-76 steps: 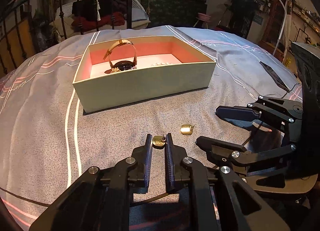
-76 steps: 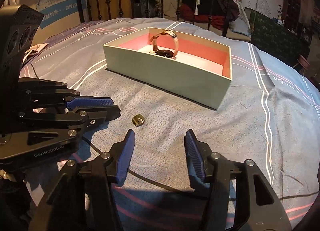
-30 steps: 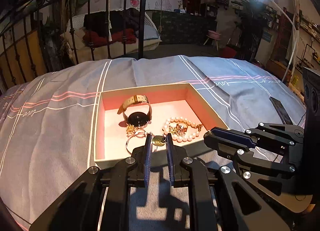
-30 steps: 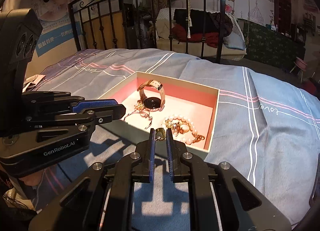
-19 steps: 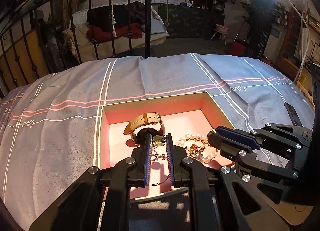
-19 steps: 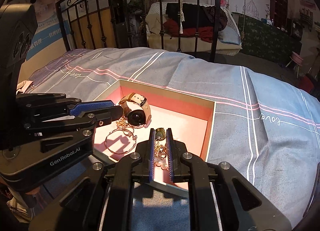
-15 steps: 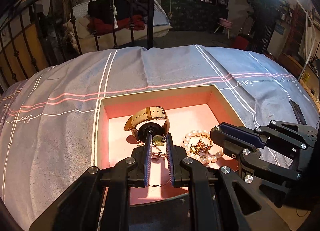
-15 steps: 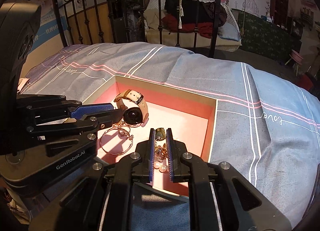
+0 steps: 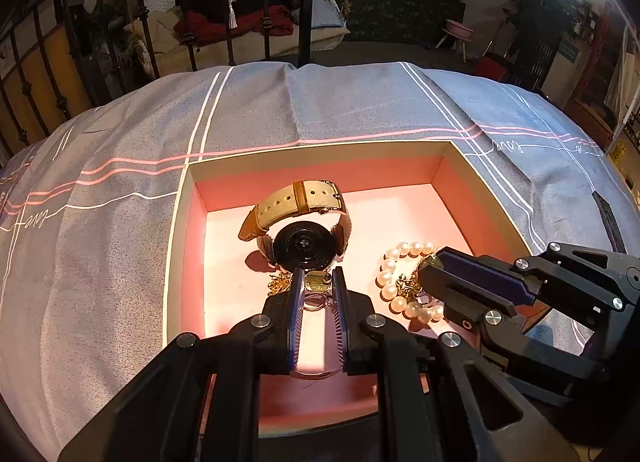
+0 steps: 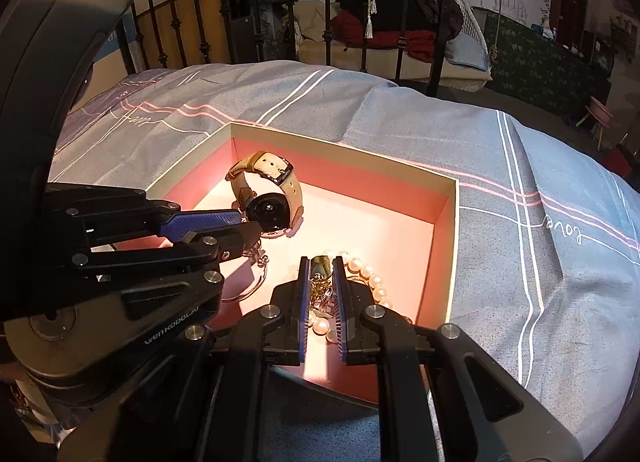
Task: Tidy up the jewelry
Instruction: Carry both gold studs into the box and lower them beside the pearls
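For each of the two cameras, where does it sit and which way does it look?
Left wrist: sits on the left gripper, looks down into the box; its fingers pinch a gold charm; the right gripper enters at the right.
Right wrist: sits on the right gripper, same box; the left gripper enters at the left.
Shared: watch, pearl bracelet.

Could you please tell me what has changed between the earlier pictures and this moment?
Both grippers lifted a small gold piece off the bedspread and carried it over the box. The left gripper now holds one gold piece in front of the watch, the right gripper another above the pearl bracelet. Neither has released; the box's contents look unmoved.
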`<action>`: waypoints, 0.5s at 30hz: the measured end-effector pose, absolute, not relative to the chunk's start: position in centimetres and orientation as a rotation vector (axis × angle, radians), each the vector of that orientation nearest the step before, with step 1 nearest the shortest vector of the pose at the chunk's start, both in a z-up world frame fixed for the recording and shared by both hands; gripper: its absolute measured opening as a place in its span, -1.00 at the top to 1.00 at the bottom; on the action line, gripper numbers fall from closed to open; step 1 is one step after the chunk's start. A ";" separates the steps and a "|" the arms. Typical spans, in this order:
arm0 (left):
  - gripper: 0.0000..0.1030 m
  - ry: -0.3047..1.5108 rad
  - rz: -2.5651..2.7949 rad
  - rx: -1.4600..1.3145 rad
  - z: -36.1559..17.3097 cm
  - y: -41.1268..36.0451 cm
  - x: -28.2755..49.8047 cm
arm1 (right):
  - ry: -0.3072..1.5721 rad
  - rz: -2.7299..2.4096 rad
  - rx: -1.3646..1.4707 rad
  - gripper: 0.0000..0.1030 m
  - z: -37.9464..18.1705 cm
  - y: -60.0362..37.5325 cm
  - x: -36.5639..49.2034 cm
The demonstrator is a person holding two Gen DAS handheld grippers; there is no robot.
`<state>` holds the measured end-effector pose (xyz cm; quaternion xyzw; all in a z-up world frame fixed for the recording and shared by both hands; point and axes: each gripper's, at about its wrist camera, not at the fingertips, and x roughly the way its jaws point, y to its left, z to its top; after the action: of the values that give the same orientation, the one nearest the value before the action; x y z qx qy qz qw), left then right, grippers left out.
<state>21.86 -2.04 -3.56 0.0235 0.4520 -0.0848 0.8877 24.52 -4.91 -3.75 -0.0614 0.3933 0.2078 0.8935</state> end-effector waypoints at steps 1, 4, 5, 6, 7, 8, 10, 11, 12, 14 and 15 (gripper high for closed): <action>0.74 0.944 -0.176 0.048 -3.7 -2.1 21.9 | 0.818 0.433 -0.127 0.77 -3.8 -4.9 24.7; 0.74 0.955 -0.170 0.044 -3.8 -2.1 22.1 | 0.819 0.433 -0.126 0.77 -3.8 -4.9 24.6; 0.74 0.958 -0.167 0.042 -3.8 -2.1 22.2 | 0.820 0.433 -0.125 0.77 -3.8 -4.9 24.6; 0.74 0.962 -0.165 0.040 -3.9 -2.1 22.3 | 0.822 0.433 -0.122 0.77 -3.8 -4.9 24.6; 0.74 0.966 -0.164 0.038 -3.9 -2.2 22.4 | 0.824 0.432 -0.121 0.77 -3.9 -5.0 24.7; 0.74 0.969 -0.164 0.035 -3.9 -2.2 22.5 | 0.824 0.431 -0.124 0.77 -3.9 -5.0 24.6; 0.74 0.973 -0.158 0.025 -3.8 -2.1 22.8 | 0.828 0.421 -0.130 0.77 -3.9 -5.0 24.7; 0.74 0.977 -0.152 0.021 -3.8 -2.0 23.0 | 0.832 0.410 -0.136 0.77 -3.9 -5.0 24.7; 0.74 0.983 -0.147 0.015 -3.8 -1.9 23.2 | 0.838 0.412 -0.137 0.77 -3.9 -5.0 24.8; 0.74 0.998 -0.143 0.011 -3.9 -1.9 23.5 | 0.840 0.414 -0.146 0.77 -3.9 -4.9 24.8; 0.74 1.001 -0.137 0.014 -3.9 -2.0 23.6 | 0.843 0.417 -0.150 0.77 -3.9 -4.9 24.8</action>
<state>23.59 -1.99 -3.95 0.0066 0.4794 -0.0654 0.8751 24.84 -4.90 -3.93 -0.0723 0.4055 0.2008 0.8888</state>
